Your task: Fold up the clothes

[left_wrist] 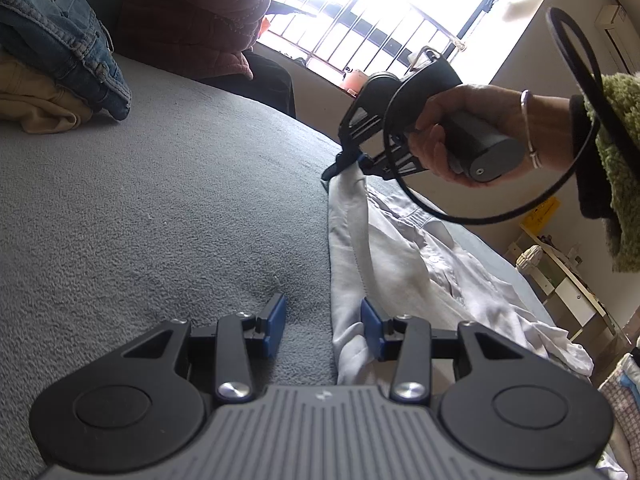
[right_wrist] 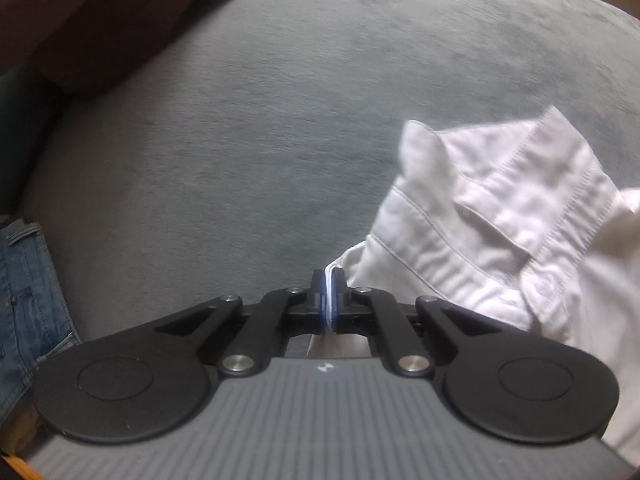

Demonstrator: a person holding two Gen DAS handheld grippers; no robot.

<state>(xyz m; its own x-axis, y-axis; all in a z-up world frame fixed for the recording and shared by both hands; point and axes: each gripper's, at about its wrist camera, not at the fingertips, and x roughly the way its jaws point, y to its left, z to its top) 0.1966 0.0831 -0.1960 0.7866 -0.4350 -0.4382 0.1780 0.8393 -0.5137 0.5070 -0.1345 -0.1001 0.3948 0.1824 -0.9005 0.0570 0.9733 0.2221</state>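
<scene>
White shirt (left_wrist: 404,248) lies on the grey bed (left_wrist: 160,200); right gripper (right_wrist: 329,296) has its fingers pinched on the shirt's edge, left gripper (left_wrist: 323,326) gaping astride its hem; clamp left before lifting both evenly

shirt (left_wrist: 404,256): we've got it on the blanket (left_wrist: 160,208), right side
jeans (left_wrist: 68,44): far left, stacked on another garment (left_wrist: 36,100)

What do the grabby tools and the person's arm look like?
Each tool is black, with two round discs, silver screws, blue pads and a ribbed grey body. A black cable loops by the right hand, which wears a silver bangle and a fuzzy green sleeve.
</scene>
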